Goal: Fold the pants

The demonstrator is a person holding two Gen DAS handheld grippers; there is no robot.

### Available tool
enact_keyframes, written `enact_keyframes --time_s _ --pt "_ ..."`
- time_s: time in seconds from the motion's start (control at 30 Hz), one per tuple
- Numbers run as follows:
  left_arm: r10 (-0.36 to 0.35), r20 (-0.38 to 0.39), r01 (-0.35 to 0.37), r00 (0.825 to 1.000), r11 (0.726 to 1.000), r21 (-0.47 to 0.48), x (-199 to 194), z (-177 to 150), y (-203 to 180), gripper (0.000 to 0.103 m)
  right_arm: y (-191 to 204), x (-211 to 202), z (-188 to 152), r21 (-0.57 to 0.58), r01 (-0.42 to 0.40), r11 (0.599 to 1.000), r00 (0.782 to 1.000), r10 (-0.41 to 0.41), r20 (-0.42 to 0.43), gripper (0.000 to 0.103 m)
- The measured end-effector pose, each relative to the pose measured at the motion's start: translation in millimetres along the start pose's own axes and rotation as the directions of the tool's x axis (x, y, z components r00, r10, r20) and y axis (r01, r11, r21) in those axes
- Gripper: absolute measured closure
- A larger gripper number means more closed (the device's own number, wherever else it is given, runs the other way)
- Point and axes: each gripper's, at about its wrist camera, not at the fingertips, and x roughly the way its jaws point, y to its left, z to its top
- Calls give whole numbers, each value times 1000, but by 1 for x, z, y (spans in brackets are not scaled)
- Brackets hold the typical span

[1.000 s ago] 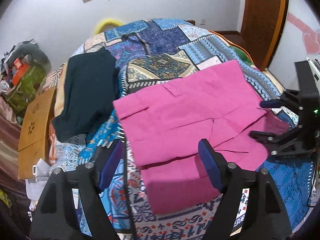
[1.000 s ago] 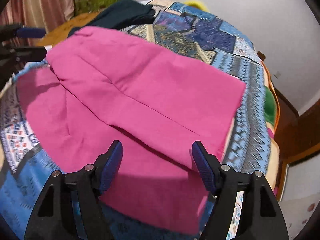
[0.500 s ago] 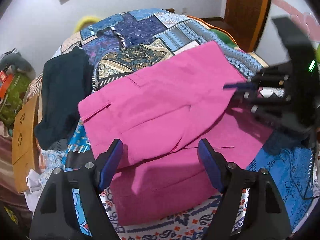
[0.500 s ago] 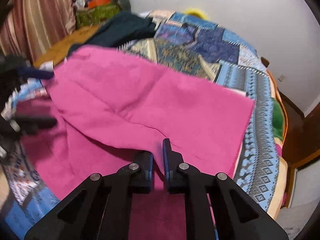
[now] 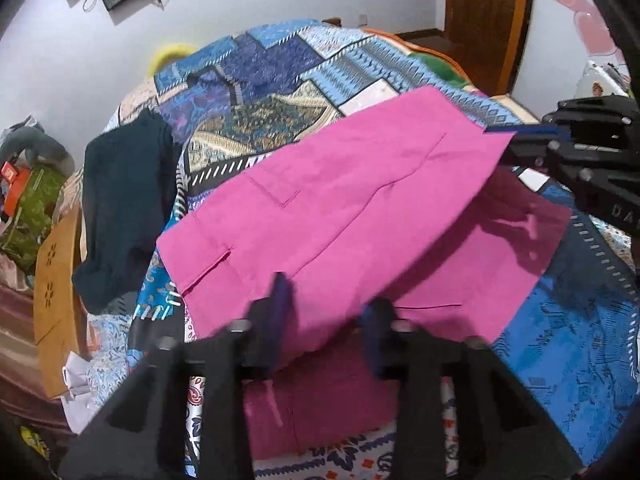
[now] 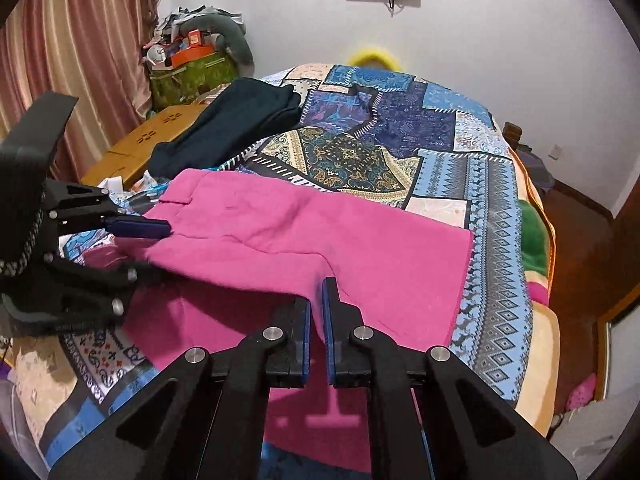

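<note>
The pink pants (image 6: 304, 240) lie on the patchwork bedspread (image 6: 440, 152), partly folded: one layer is raised over the other, not yet laid flat. The right gripper (image 6: 316, 332) is closed on the fabric's near edge. The left gripper (image 5: 324, 312) has its jaws partly apart around a raised fold; whether it grips cannot be determined. Remaining, by judgement: lay the layer down, then fold again. A dark garment (image 5: 124, 208) lies just beside the pants, near the fold area.
</note>
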Motion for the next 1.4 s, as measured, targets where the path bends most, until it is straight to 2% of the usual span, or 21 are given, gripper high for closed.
enact_keyframes --time_s 0.07,0.17,0.3,0.43,0.6,0.93,1.23,1.3,1.33,1.37,1.4 --pt "1 20 -2 1000 1000 12 -8 -1 -3 89 1 -3 -3 -9 -2 1000 1000 2 1 98" --pt "-7 46 6 999 1000 8 -20 -4 -3 91 6 -12 -10 -6 -14 1000 1000 14 10 98" --pt "-32 67 34 997 999 -15 -33 -11 -1 92 12 -19 -19 -3 -23 1000 1000 23 17 98" --pt "-43 78 44 996 999 0 -40 -18 -6 92 18 -24 -30 -8 -23 1000 1000 23 10 98" --pt "-71 61 70 996 997 13 -36 -30 -12 92 19 -27 -41 18 -48 999 999 48 -11 98" --pt "-124 44 125 991 992 -25 -43 -43 -8 91 28 -34 -55 47 -70 996 997 71 -25 97" --pt "-135 60 139 989 987 -78 -64 -54 5 82 26 -47 -61 96 -93 991 995 95 -19 95" --pt "-109 79 115 991 990 -78 -69 -55 10 72 26 -51 -61 105 -101 989 995 102 -10 95" --pt "-94 88 101 992 991 -85 -71 -56 13 64 26 -54 -61 111 -103 989 995 104 -5 95" --pt "-85 92 94 992 991 -96 -72 -57 17 59 26 -55 -61 112 -103 988 995 104 -2 95" --pt "-82 93 91 992 990 -108 -72 -57 20 59 26 -57 -62 114 -102 988 995 103 4 95"
